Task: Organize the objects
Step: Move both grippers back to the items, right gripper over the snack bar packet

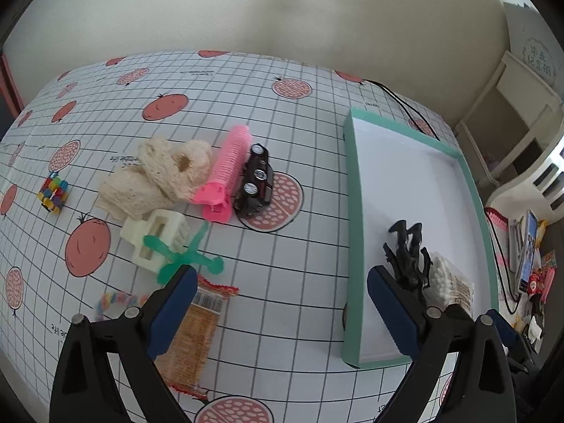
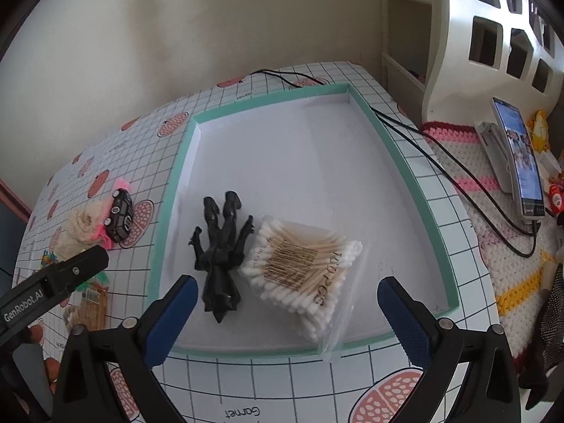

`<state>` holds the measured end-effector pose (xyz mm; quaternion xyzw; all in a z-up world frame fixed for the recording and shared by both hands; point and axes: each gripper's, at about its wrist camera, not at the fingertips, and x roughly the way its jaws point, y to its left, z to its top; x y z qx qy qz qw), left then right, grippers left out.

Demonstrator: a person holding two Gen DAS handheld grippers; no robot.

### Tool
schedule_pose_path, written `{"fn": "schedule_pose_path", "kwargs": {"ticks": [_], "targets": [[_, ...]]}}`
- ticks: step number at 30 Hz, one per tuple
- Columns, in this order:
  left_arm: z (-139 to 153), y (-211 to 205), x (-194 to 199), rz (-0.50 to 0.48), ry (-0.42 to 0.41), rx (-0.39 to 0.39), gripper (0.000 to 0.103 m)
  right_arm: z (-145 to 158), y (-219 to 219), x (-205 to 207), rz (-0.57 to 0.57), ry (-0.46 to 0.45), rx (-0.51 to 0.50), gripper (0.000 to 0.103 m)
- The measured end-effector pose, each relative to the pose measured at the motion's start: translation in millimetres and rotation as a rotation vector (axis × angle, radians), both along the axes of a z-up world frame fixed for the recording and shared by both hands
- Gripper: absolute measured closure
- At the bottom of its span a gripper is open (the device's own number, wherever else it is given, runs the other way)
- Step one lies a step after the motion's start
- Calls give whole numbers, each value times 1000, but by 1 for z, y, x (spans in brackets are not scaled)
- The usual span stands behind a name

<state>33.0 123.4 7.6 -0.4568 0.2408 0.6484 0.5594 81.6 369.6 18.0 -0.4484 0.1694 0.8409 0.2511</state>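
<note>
On the counter point(image 1: 282, 317), seen from the left wrist, a gridded cloth printed with red fruit carries a loose spread of small things. The left tongs point(image 1: 282, 292) hang released over bare cloth, nothing between the blue pads. Under the left-hand pad lies an orange snack packet point(image 1: 190, 335), and just beyond it a green plastic toy point(image 1: 187, 255) rests against a cream hair claw point(image 1: 155, 238). Farther back sit a heap of cream crocheted pieces point(image 1: 158, 179), a pink hair roller point(image 1: 225, 172) and, touching it, a dark toy car point(image 1: 255, 181) tipped on its side. A many-coloured bead cube point(image 1: 53, 194) lies apart at the left, and a pastel bead bracelet point(image 1: 116, 301) near the snack packet. At the right stands a shallow box with a teal rim point(image 1: 352, 211); inside it are a black toy figure point(image 1: 409, 253) and a bag of cotton swabs point(image 1: 447, 282).

From the right wrist, the right tongs point(image 2: 285, 299) are likewise released, spread wide above the near part of the box point(image 2: 398, 162). The black toy figure point(image 2: 222, 250) lies flat on the white floor of the box, and the bag of cotton swabs point(image 2: 303, 268) lies just beside it on the right, its near corner over the rim. One arm of the left tongs point(image 2: 74, 268) reaches in from the left edge. A phone point(image 2: 521, 162) leans on a stand at the right, on a crocheted mat point(image 2: 493, 257).
</note>
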Motion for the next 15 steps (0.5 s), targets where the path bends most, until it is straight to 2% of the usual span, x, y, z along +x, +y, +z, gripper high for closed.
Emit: {"fn": "schedule_pose_path", "kwargs": {"ticks": [8, 12, 15], "targets": [[-2, -4, -34, 62, 51, -29, 6, 5, -22, -12, 60, 53, -31, 0], [-4, -7, -57, 102, 0, -55, 6, 11, -40, -20, 141, 94, -39, 0], [-7, -9, -77, 144, -47, -87, 5, 6, -64, -32, 227, 61, -11, 0]]}}
